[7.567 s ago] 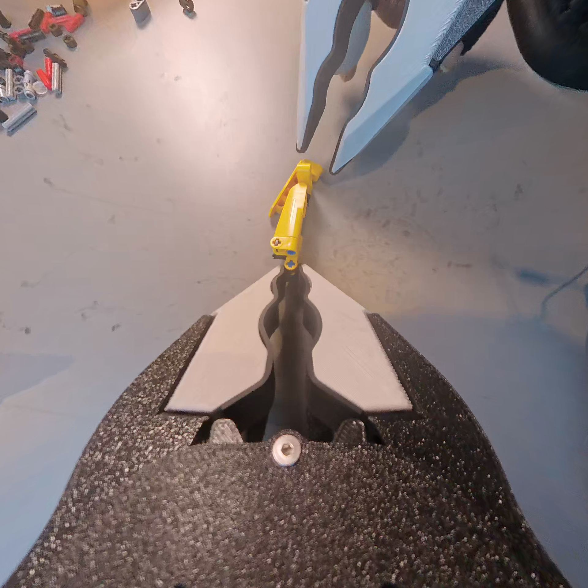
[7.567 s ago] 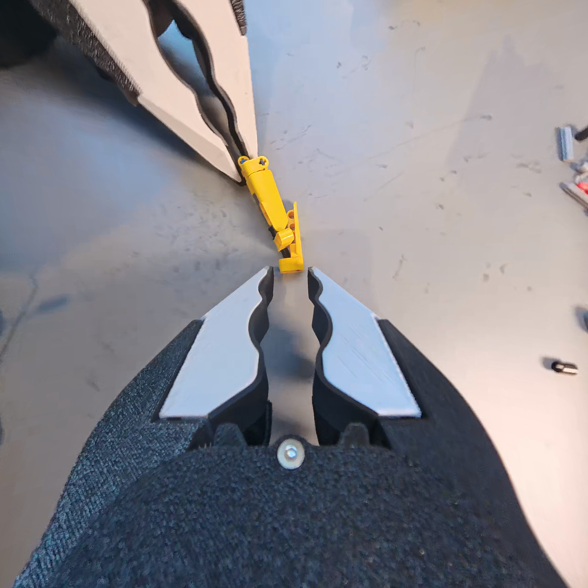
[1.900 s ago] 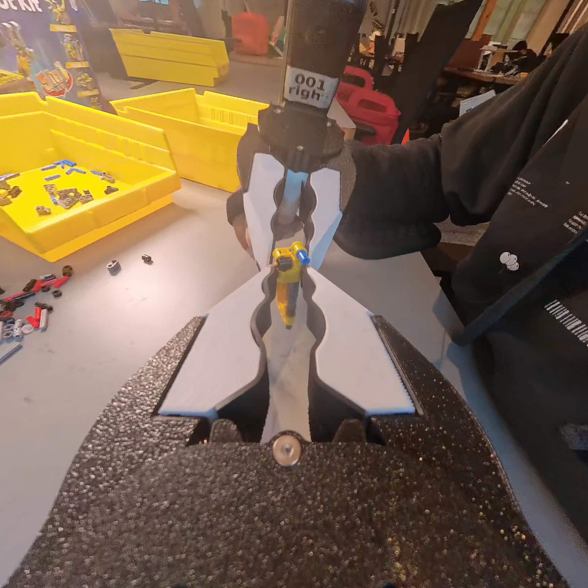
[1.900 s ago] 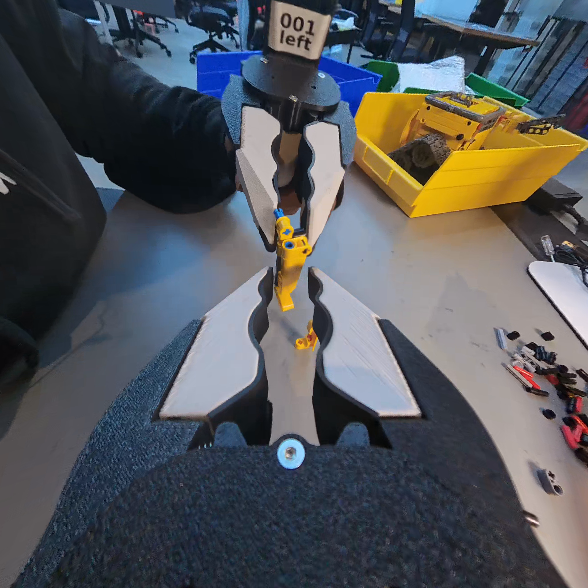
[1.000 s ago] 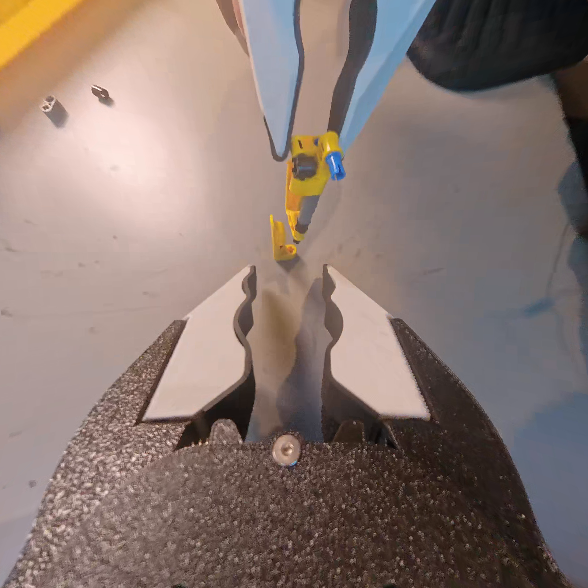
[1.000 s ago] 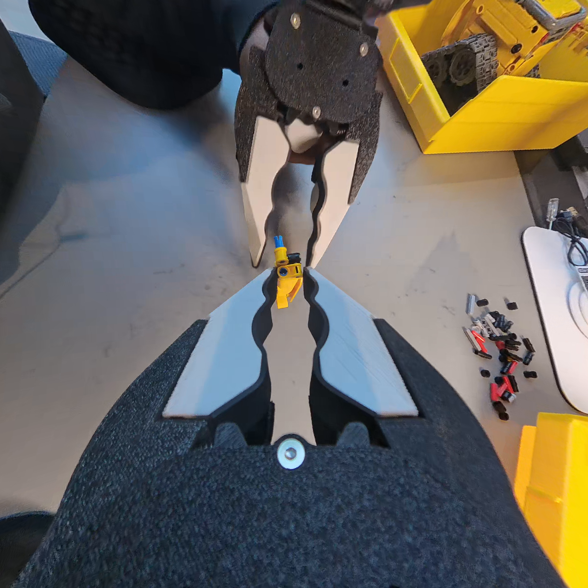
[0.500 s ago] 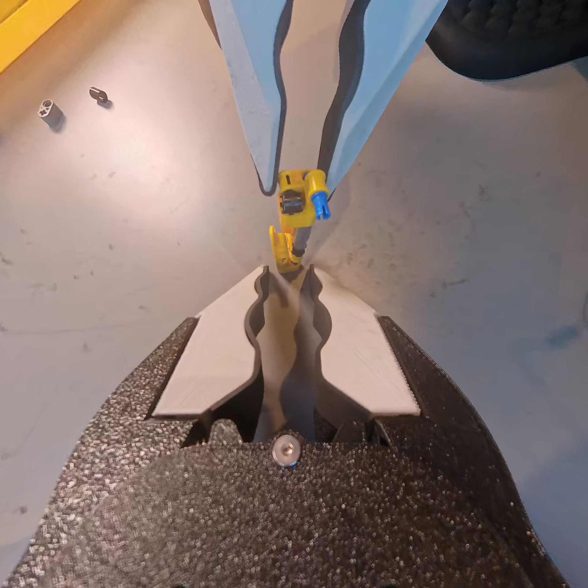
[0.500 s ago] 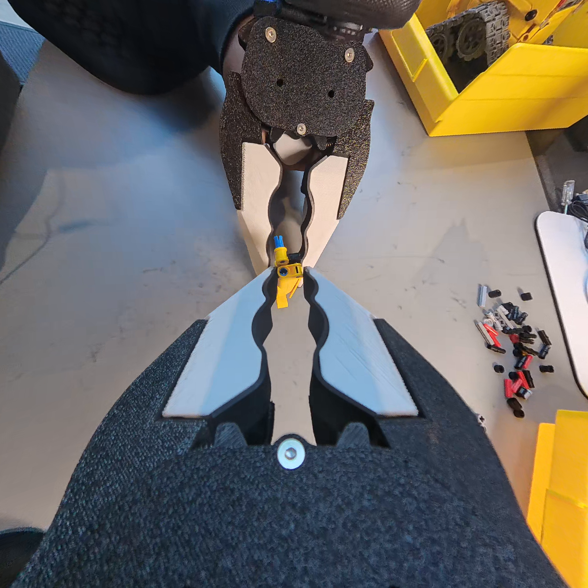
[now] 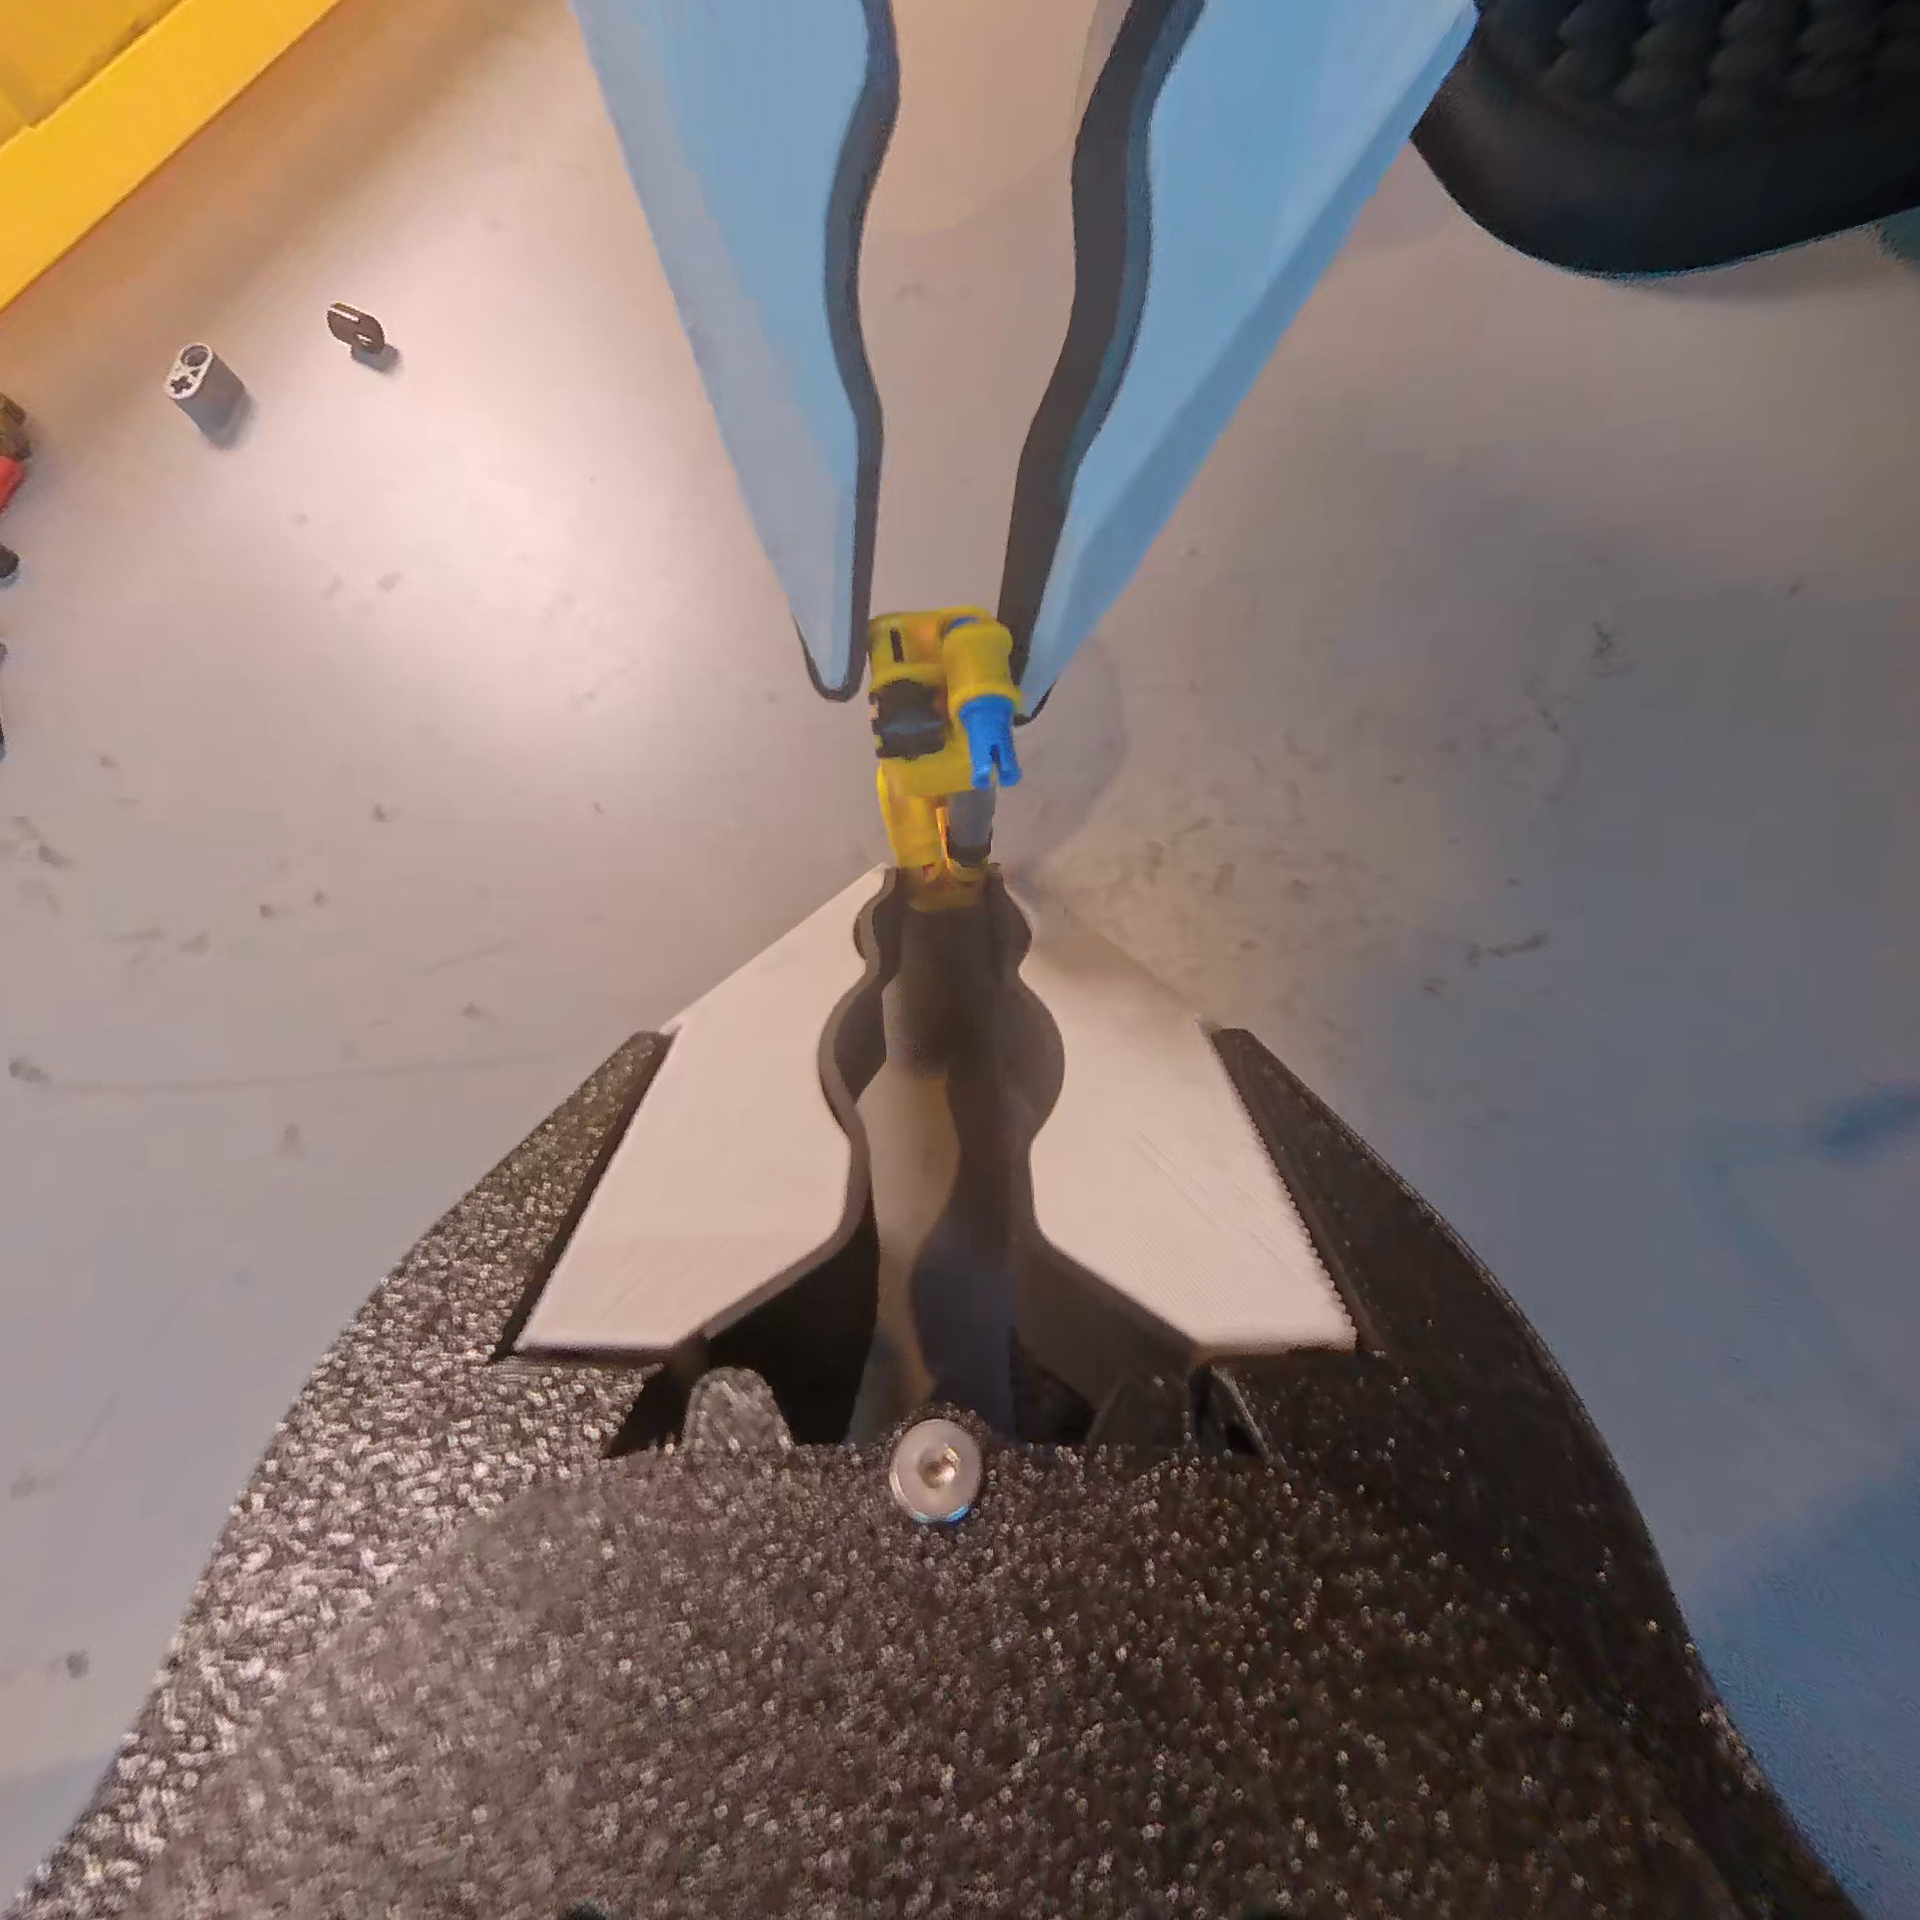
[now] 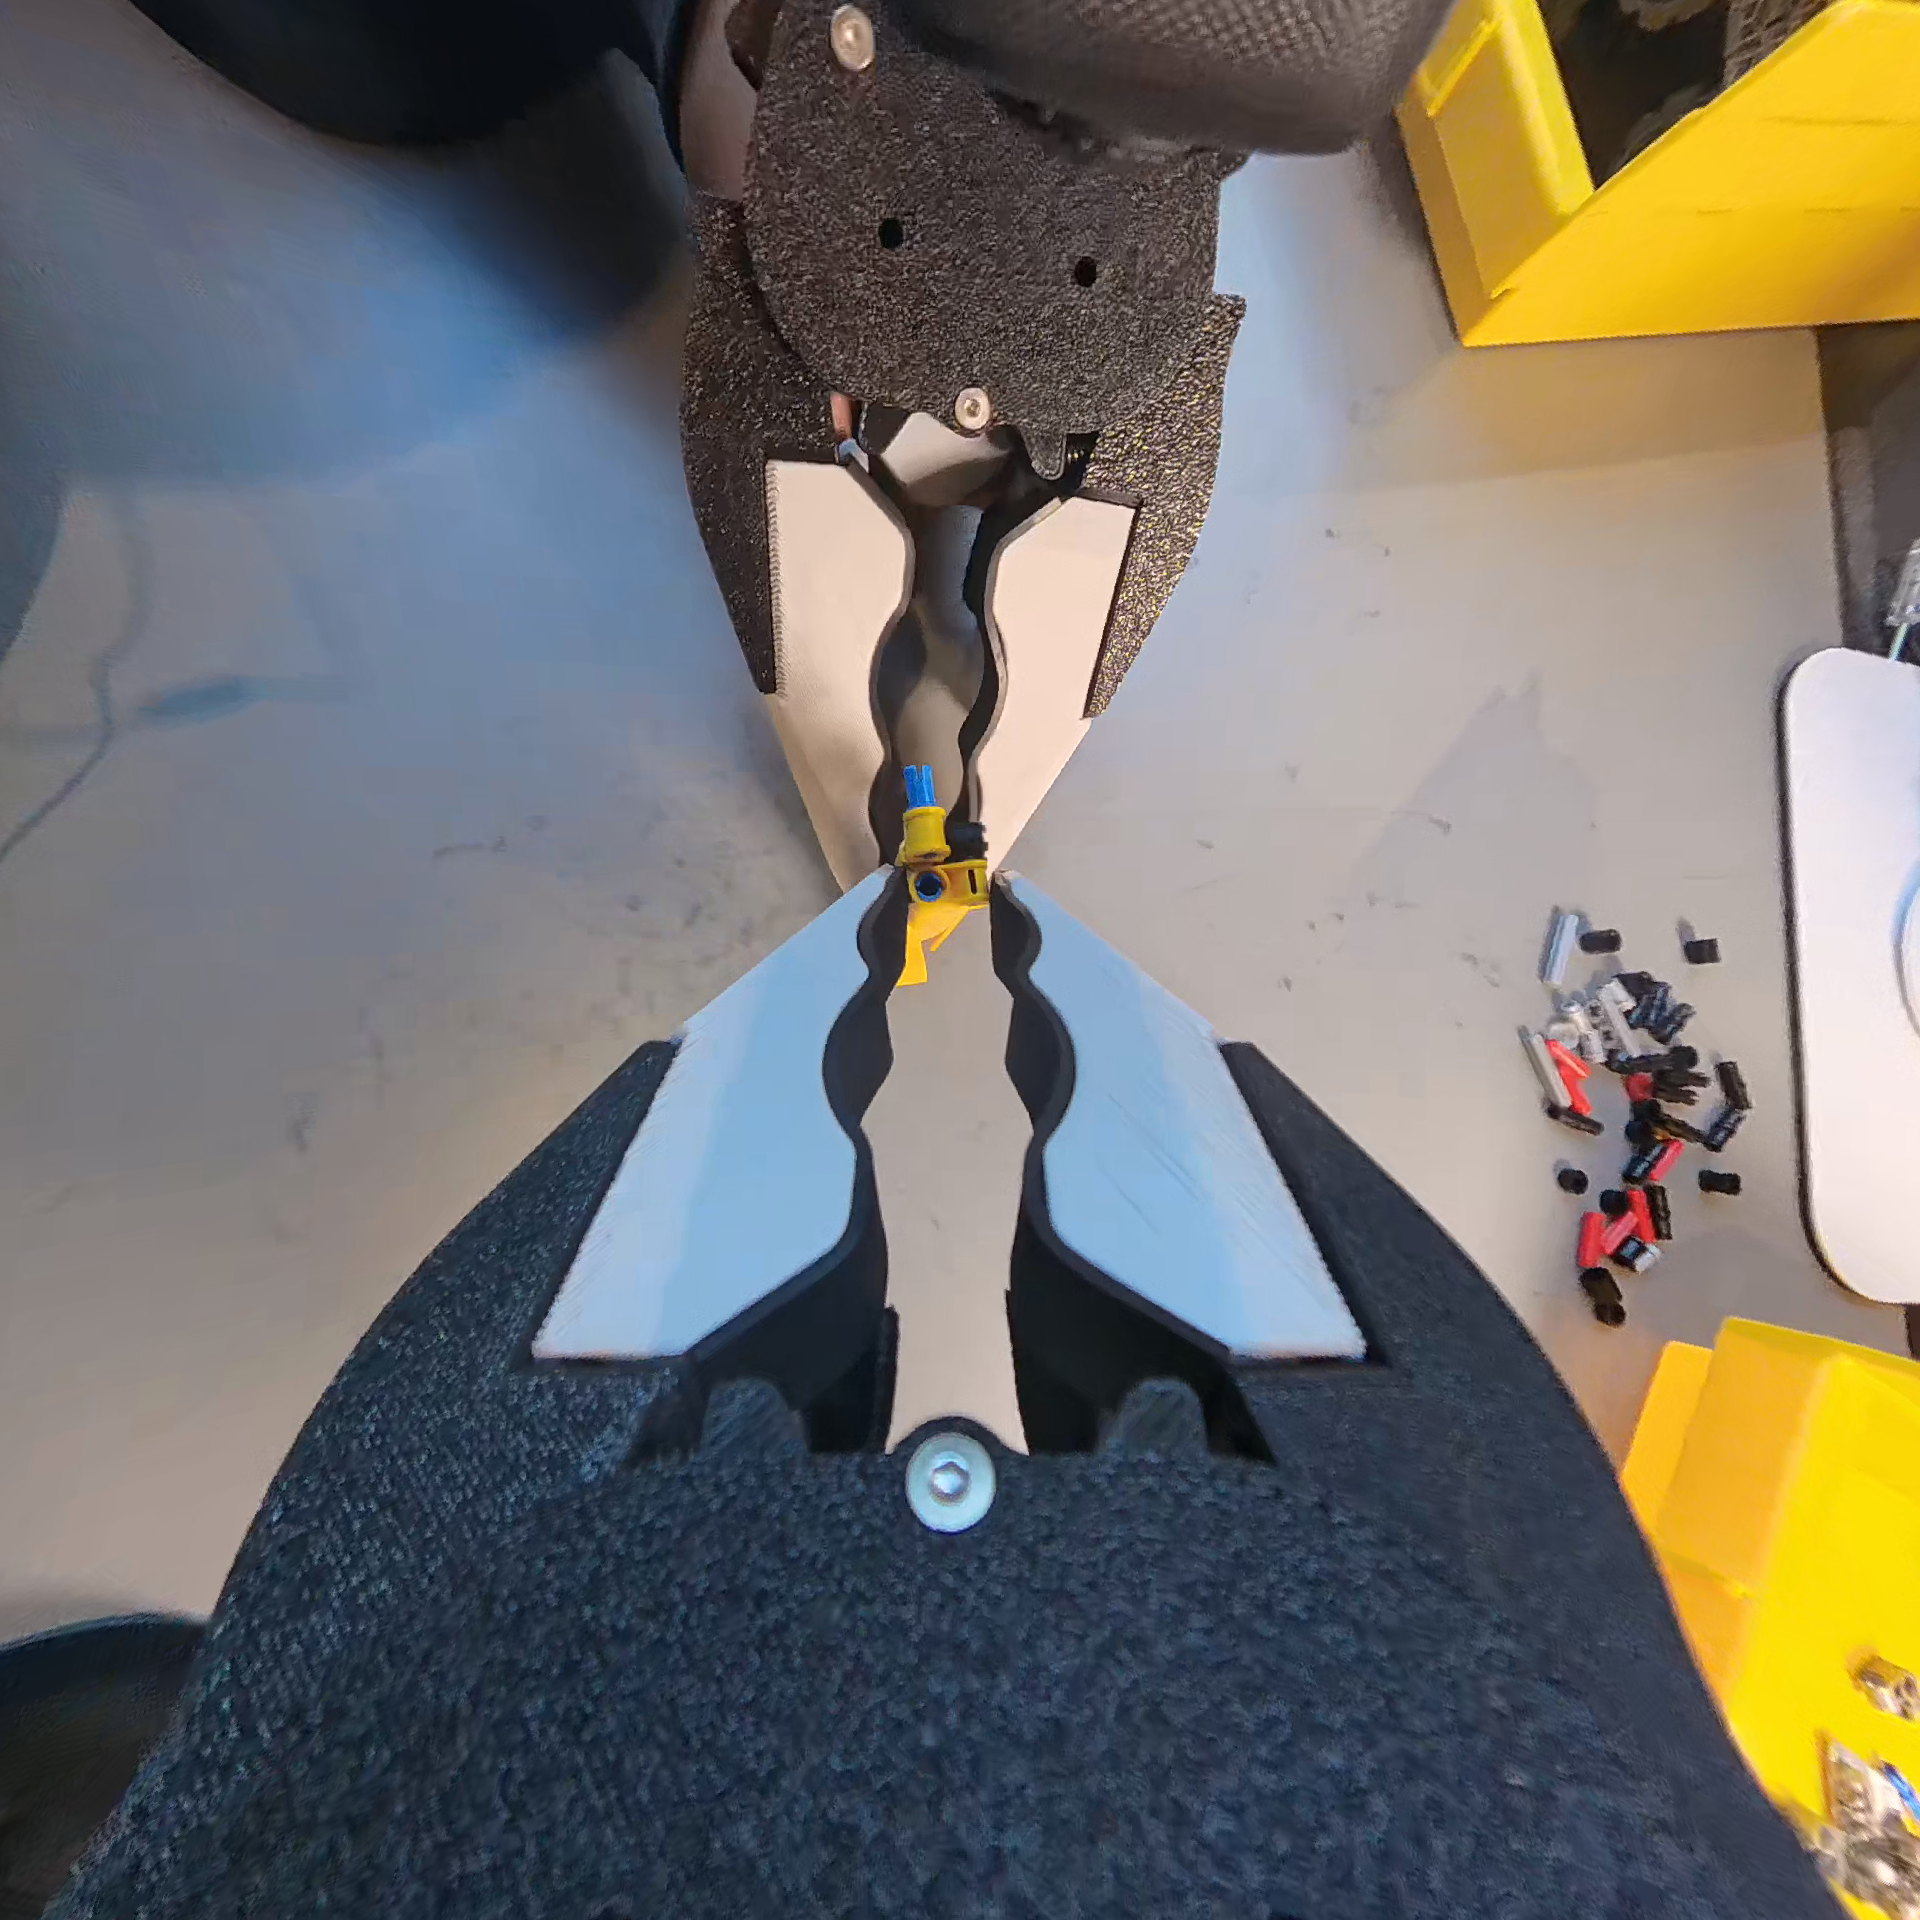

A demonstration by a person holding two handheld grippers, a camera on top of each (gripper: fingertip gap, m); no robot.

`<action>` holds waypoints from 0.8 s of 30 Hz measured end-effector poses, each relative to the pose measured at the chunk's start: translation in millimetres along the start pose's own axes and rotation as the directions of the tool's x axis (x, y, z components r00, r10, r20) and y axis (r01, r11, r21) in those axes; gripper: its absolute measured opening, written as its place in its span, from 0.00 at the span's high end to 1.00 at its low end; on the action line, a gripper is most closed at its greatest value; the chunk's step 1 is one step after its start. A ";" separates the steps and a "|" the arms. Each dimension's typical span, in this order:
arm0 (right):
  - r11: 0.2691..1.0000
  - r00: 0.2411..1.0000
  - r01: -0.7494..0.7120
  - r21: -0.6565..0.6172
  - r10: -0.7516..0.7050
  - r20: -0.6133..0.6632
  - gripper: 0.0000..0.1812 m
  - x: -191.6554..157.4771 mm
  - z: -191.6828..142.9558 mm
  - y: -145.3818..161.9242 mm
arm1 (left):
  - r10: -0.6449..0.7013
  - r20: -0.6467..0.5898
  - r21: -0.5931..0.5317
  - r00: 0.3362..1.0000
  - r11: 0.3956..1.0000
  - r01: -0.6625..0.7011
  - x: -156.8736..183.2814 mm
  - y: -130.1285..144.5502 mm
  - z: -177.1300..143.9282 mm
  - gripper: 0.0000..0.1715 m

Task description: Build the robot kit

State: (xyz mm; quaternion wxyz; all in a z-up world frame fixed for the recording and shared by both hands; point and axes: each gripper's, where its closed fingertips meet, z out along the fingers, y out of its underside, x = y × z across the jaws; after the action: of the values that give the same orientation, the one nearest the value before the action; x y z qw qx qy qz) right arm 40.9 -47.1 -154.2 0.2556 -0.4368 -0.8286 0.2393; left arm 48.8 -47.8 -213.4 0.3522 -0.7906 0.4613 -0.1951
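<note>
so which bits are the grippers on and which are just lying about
Gripped: yellow assembly, in the right gripper; small yellow piece at its lower end, in the left gripper.
Lying about: two connectors; red and black pin pile; yellow bin.

yellow bin point(image 10: 1662, 208) cut off at top edge, small loose parts point(image 10: 1631, 1101) too small to tell

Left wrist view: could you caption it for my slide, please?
Both grippers pinch a small yellow assembly with a blue pin above the grey table.

- Left wrist view looks steeply down, close over the grey scuffed tabletop point(image 9: 416, 727);
- Right wrist view faces it head-on; both share the small yellow plastic piece point(image 9: 928, 717) point(image 10: 938, 878).
</note>
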 end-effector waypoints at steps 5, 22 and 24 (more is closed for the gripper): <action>0.999 1.000 -0.006 -0.044 0.006 -0.002 0.92 -0.7 2.5 3.5 | -0.009 0.000 0.000 1.000 1.000 0.009 0.0 0.2 0.0 0.92; 0.999 0.998 -0.047 -0.001 0.046 -0.043 0.92 -1.0 5.3 7.3 | -0.028 -0.093 0.005 0.995 1.000 0.029 9.3 0.3 -2.9 0.82; 0.999 0.998 -0.046 0.011 0.046 -0.045 0.92 -1.2 6.3 6.1 | -0.031 -0.078 0.005 0.996 0.999 0.031 7.3 -0.4 -2.1 0.85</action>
State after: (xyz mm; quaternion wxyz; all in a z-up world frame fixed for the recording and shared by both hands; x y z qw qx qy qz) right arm 41.1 -46.1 -162.9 0.2709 -0.4597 -0.8112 0.2393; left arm 51.3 -54.8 -211.9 0.3335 -0.7884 0.4616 -0.2326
